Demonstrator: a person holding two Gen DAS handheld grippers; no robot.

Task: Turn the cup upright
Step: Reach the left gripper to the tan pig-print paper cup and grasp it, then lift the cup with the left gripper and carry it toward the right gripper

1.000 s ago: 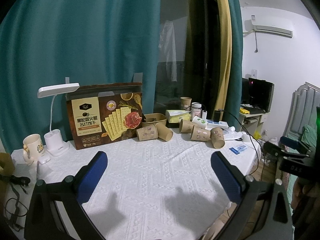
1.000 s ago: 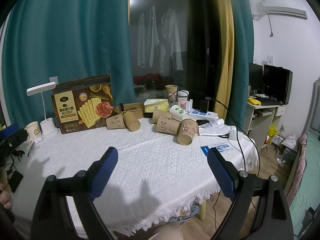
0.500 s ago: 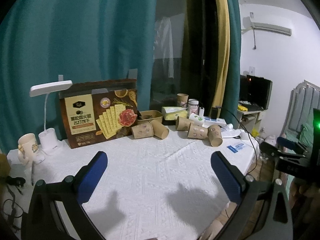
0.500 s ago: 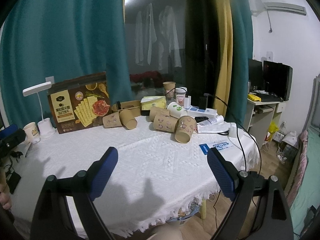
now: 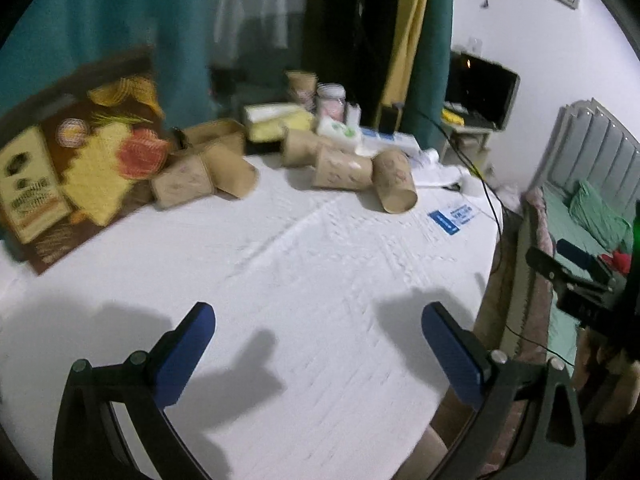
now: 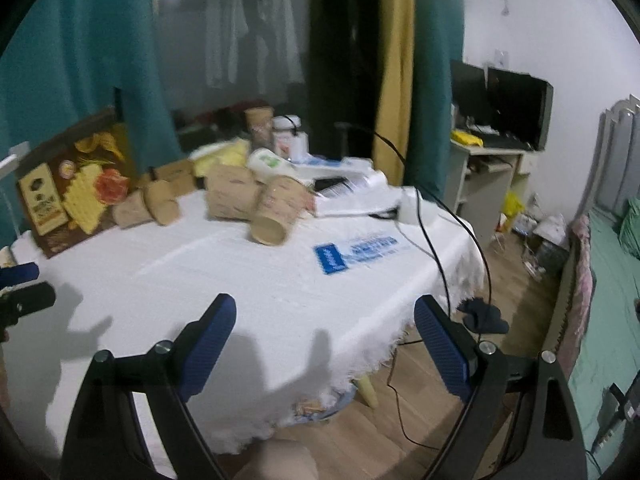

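Several brown paper cups lie on their sides at the far part of the white-clothed table [image 5: 312, 280]. The nearest one [image 5: 394, 187] [image 6: 276, 210] points its mouth toward me, with another cup [image 5: 340, 168] [image 6: 230, 198] just left of it. Two more cups [image 5: 182, 184] [image 5: 230, 168] lie by the cracker box. One cup [image 6: 259, 124] stands upright at the back. My left gripper [image 5: 318, 344] hovers open over the near table, well short of the cups. My right gripper [image 6: 324, 340] is open above the table's front right edge, holding nothing.
A large brown cracker box [image 5: 76, 160] stands at the back left. A jar [image 5: 330, 98], a tissue box [image 5: 276, 120], a white bottle [image 6: 272, 162] and papers crowd the back. A blue card [image 6: 352, 252] and black cables [image 6: 436, 248] lie near the right edge. A desk with monitors [image 6: 508, 108] is beyond.
Both grippers have swung forward and tilted down toward the table with motion blur. The cups now appear larger and closer. Both grippers stay open.
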